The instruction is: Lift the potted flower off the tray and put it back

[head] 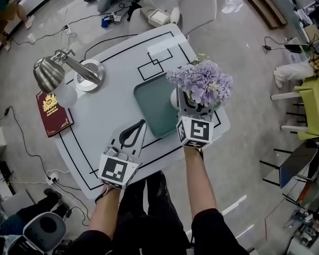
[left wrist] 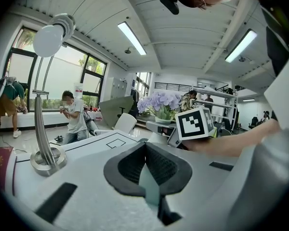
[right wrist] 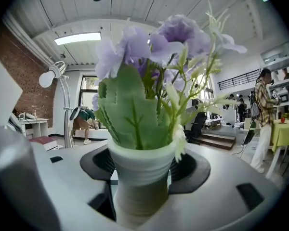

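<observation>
In the head view, the potted flower (head: pixel 201 84) is standing on the right part of the tray (head: pixel 151 110), and the right gripper (head: pixel 184 103) is reaching around it from the near side. The left gripper (head: pixel 143 123) is resting at the tray's near left rim.

In the left gripper view, its jaws are pressing together, possibly on that rim.

In the right gripper view, the jaws are standing spread wide, with the pot (right wrist: pixel 140 182) sitting between them unpinched.

Bright even light, fisheye-warped edges, blurred foreground
</observation>
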